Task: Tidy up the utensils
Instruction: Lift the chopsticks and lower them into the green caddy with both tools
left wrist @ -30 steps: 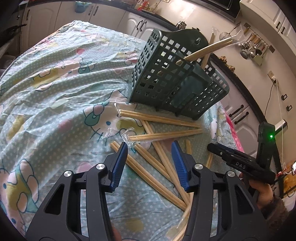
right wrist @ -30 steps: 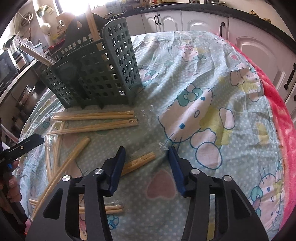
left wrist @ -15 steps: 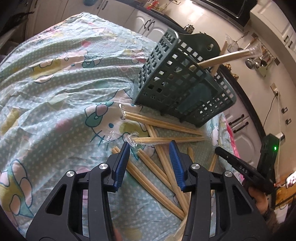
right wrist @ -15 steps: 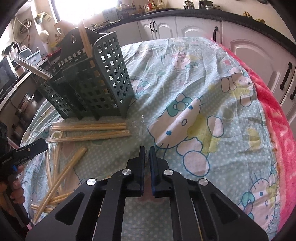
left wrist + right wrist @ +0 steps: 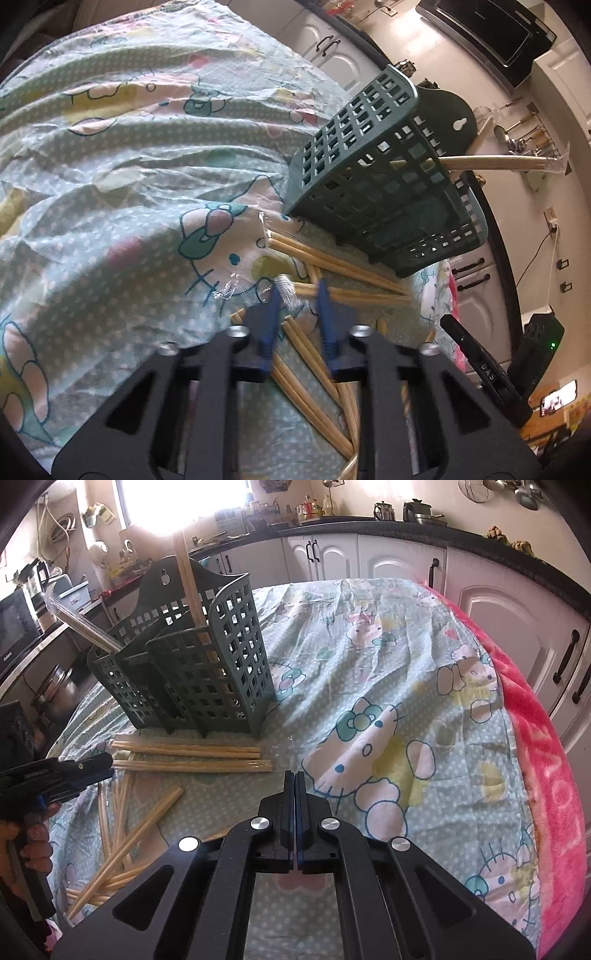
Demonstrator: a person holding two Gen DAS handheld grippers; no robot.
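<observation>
The left hand-held gripper [image 5: 297, 295] is closing over the wrapped end of a pair of chopsticks [image 5: 354, 293] that lies crosswise on the table [image 5: 110, 184]. The clear wrapper tip sits between its blue fingers [image 5: 271, 314], but a gap shows on either side and the pads do not yet seem to press on anything. To do this well, I would have the fingers bite on the wooden sticks rather than only on the loose plastic, since a grip on film alone will likely slip or let the pair swing. A hold closer to the middle of the pair would keep it from drooping on the way to the basket.

The right hand-held gripper [image 5: 295, 775] is clenched completely, its two fingers pressed together with nothing visible between them, hovering over the cloth just this side of the nearer wrapped pair.

The green utensil basket [image 5: 376, 192] stands beyond the scattered sticks, well within reach of both tools. It already has chopsticks leaning out of it: one wrapped pair [image 5: 495, 162] pokes out of the top. More loose chopsticks [image 5: 147, 823] lie in a crossed heap nearer the person, under and beside the left tool, and two pairs lie side by side just in front of the basket's base [image 5: 192, 751]. Lifting one pair cleanly without dragging its neighbours looks like the main care needed, as several overlap
</observation>
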